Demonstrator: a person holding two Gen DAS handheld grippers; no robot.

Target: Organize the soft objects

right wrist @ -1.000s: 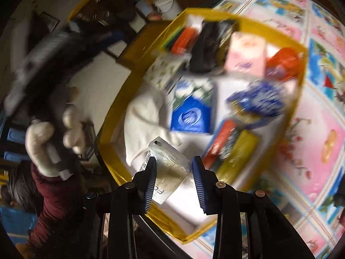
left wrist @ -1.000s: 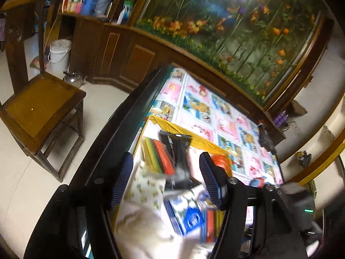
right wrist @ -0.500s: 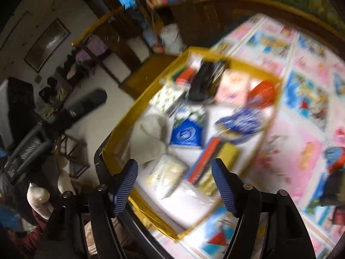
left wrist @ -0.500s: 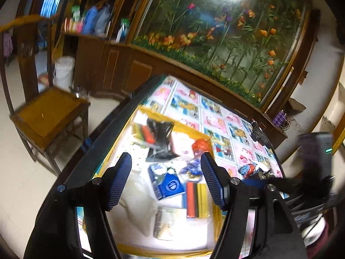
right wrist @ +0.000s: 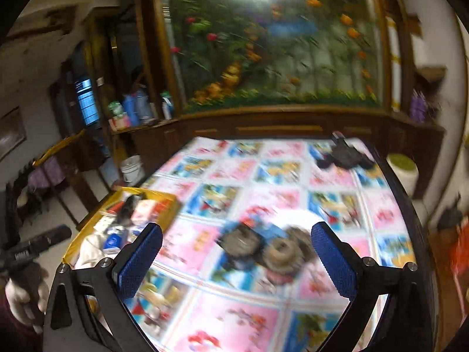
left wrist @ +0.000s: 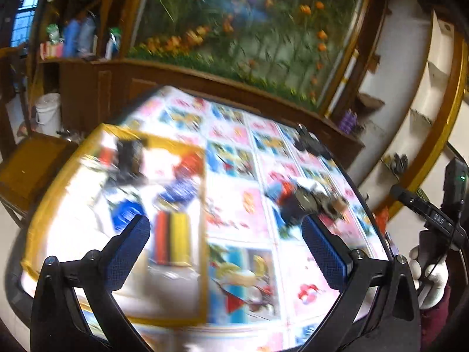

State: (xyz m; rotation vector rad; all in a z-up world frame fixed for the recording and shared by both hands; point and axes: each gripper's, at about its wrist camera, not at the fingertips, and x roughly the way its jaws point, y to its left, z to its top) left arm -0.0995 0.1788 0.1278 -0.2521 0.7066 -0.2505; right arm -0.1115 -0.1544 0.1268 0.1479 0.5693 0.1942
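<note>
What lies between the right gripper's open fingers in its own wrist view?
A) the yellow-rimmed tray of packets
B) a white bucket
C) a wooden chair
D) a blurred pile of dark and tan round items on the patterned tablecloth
D: the right gripper is open, framing the blurred pile on the tablecloth; the yellow-rimmed tray sits off to its left.

The left gripper [left wrist: 225,252] and right gripper [right wrist: 236,264] are both hovering with their blue-padded jaws spread wide and gripping nothing, each handle being clutched by a white-gloved hand [left wrist: 428,275] with a dark red sleeve.
</note>
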